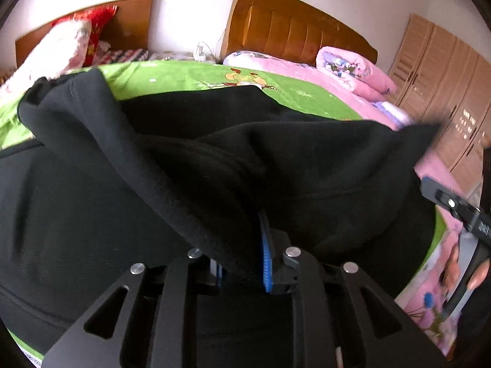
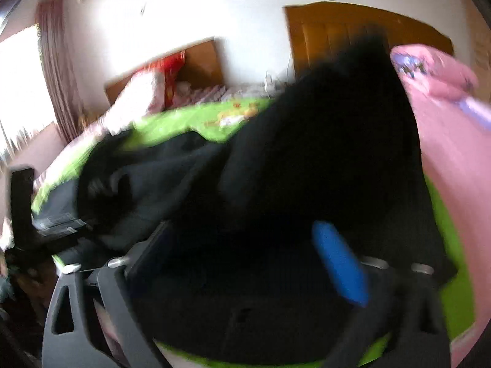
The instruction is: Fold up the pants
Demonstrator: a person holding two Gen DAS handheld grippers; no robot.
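Blue-padded left gripper pinches a fold of the soft, limp black knit pants heaped on the green bedspread; right gripper gapes wide, empty. Hems or waistband likely grip best.

Left wrist view: mounted just behind the left gripper, angled down, very near the black fabric pants, facing across the green printed bedsheet toward the brown padded wooden headboard. Right wrist view: behind the right gripper, equally close, tilted and blurred, facing likewise. Shared: pants, sheet, headboard, rolled pink quilt, red pillow.
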